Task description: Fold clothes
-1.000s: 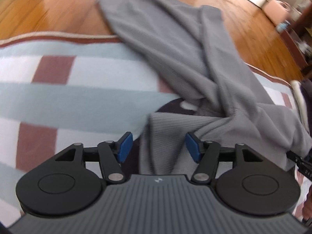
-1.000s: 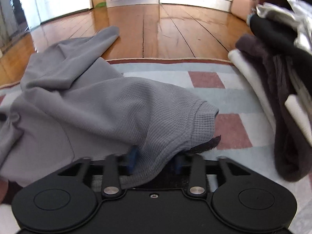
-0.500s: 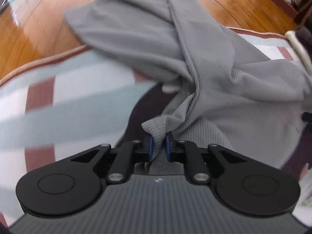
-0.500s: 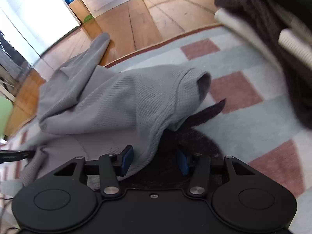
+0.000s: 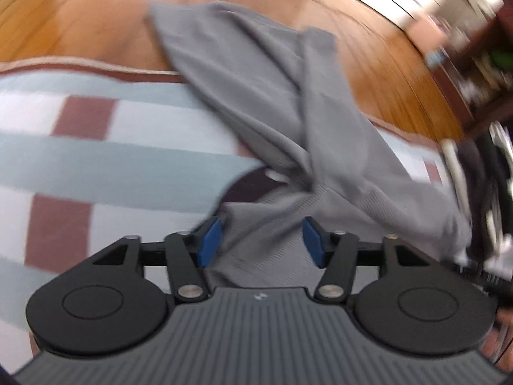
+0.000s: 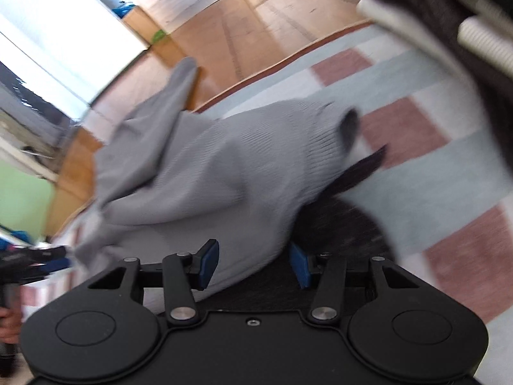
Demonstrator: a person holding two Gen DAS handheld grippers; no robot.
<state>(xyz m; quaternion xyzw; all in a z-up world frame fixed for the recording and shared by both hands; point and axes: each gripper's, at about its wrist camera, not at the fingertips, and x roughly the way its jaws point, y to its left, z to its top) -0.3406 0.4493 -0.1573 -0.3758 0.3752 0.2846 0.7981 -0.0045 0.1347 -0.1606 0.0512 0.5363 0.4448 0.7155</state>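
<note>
Both claws apart: left claw (image 5: 261,240) and right claw (image 6: 253,264) straddle the gray garment (image 5: 272,122), nothing clamped. Step looks like regrasp; next, close on an edge between the pads.

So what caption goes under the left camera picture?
Open left tongs over a crumpled grey garment on a checked rug.

A checked rug (image 5: 105,166) of pale blue, white and brown-red squares lies on a glossy wooden floor (image 5: 80,22). A cardboard box (image 6: 146,29) stands by the bright wall. Dark wooden furniture (image 5: 481,64) sits blurred at the far right.
</note>
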